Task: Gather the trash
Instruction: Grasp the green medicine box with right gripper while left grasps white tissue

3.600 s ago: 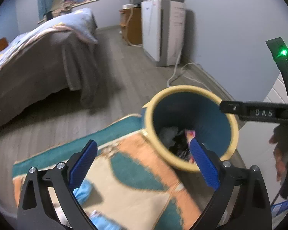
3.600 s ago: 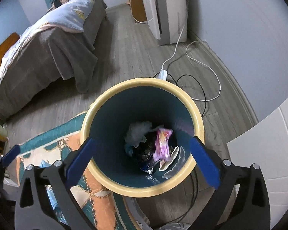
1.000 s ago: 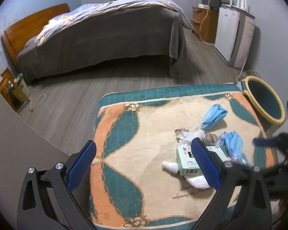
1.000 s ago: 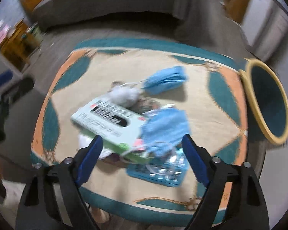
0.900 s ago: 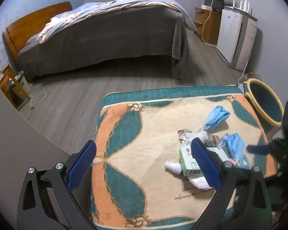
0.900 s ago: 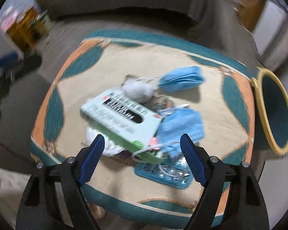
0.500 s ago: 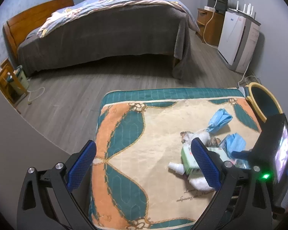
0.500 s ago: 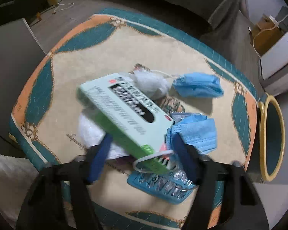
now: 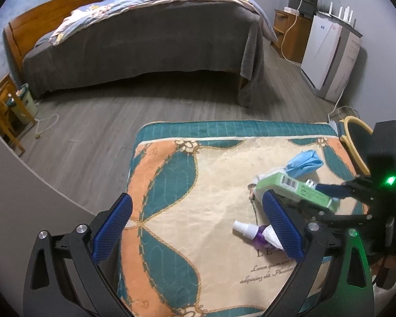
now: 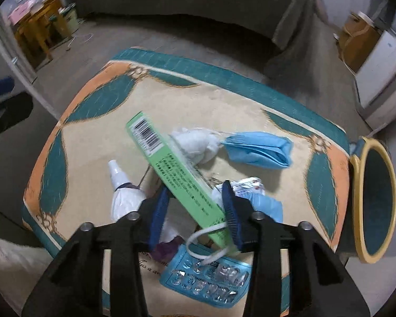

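Count: we saw one green box (image 10: 180, 182), two blue face masks – one folded (image 10: 258, 149), one mostly behind the right tool (image 10: 264, 207) – one blister pack (image 10: 206, 274), one white spray bottle (image 10: 118, 178), one white tissue wad (image 10: 195, 144), one crumpled foil wrapper (image 10: 246, 186) and one yellow-rimmed bin (image 10: 375, 198).

Right tool: the right tool (image 10: 195, 211) had closed on the green box near its lower end, a blue pad on each long side; the box stood tilted, its barcode end raised away from us.

Left tool: the left tool (image 9: 198, 227) stood wide open and held nothing, above the patterned cloth of the tabletop (image 9: 187, 185).

Box and trash: the rest of the litter lay on the tabletop around the box – bottle to its left, tissue and folded mask beyond it, blister pack under the tool's near end with a white elastic loop across it.

Bin: it stood off the tabletop's right edge, well apart from the box.

Hard to make out: the box's lower end was hidden by the pads; the print on it was too blurred for us to read; the bin's inside was dark.
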The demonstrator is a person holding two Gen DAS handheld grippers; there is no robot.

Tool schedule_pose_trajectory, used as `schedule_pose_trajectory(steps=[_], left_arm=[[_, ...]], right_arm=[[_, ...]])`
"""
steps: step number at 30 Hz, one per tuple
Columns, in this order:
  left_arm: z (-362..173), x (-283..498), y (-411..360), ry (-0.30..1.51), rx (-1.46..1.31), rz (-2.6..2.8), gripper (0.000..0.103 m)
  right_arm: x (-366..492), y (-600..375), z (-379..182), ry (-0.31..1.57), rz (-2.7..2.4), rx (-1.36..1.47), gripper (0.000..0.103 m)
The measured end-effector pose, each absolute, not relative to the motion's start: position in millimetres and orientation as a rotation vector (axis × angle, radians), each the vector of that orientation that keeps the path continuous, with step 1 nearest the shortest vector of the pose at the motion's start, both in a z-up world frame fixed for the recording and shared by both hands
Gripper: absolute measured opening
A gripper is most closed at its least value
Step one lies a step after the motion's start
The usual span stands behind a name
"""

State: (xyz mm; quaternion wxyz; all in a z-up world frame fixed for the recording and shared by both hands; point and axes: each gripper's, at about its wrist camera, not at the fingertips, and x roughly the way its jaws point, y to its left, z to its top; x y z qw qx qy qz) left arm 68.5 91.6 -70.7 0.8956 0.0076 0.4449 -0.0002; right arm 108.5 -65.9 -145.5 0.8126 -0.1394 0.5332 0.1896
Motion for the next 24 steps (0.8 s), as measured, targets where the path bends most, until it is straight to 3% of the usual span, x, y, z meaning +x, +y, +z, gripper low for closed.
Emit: schedule_pose_trajectory(steps=[5,14,20,24], left_arm=[[-72.0,71.0,91.5,0.929,0.018,-0.008,0.096],[-73.2,66.9,71.6,0.936,0.048,-0.072,0.096],[-87.4,65.3,41.1,0.973,0.092,-0.162,0.095],[-105.6,64.8,19.9,1.030,0.103,-0.249,0.087]], right_arm=[[102.2,-68.7,-128.0,1.127,0.428,-0.273,0.019],[109.9,-109.8,-69.2,1.077,0.369,-0.062,0.018],[101.4,-148.1,-46.4,1.038,0.256,-0.091,0.018],[102.8,-173.4,-58.1,1.066,0.212,-0.028,0.018]])
